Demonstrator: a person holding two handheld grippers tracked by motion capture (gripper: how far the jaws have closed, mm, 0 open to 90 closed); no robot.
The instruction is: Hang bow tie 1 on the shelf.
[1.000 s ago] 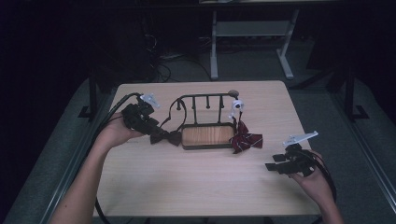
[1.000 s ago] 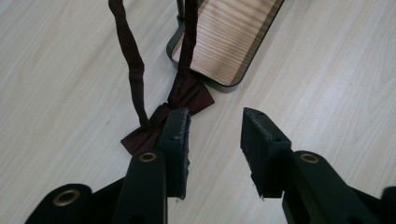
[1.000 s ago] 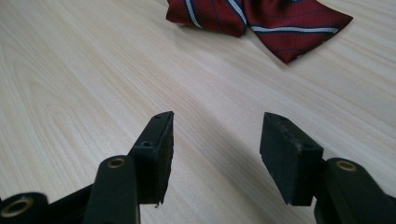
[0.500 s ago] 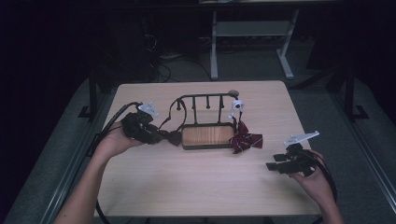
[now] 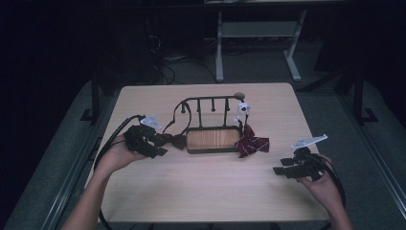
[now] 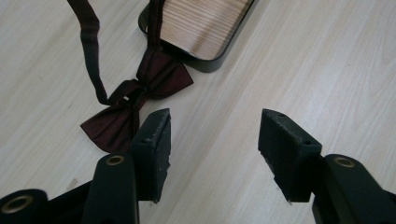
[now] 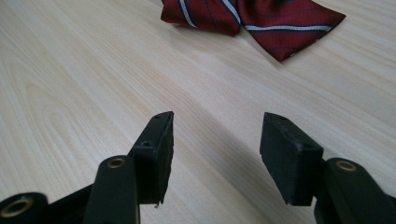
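Observation:
A dark maroon bow tie (image 5: 176, 140) (image 6: 140, 98) lies on the table, its strap running up to a black hook rack with a wooden base (image 5: 213, 138) (image 6: 201, 23). My left gripper (image 5: 162, 145) (image 6: 215, 126) sits low beside that bow tie. Its jaws have just been opening, with bare table between them and the tie just outside one jaw. A red striped bow tie (image 5: 251, 143) (image 7: 252, 16) lies at the rack's right end. My right gripper (image 5: 280, 170) (image 7: 215, 126) hovers open near the table's right front, short of the striped tie.
A white clip (image 5: 243, 108) hangs from the rack's right hook above the striped tie. The light wooden table (image 5: 215, 191) has bare room in front of the rack. Dark floor and a desk frame (image 5: 258, 33) lie beyond the far edge.
My left gripper has come down and toward the near side, and its jaws stand wider. The dark bow tie rests on the table. The right gripper has kept still.

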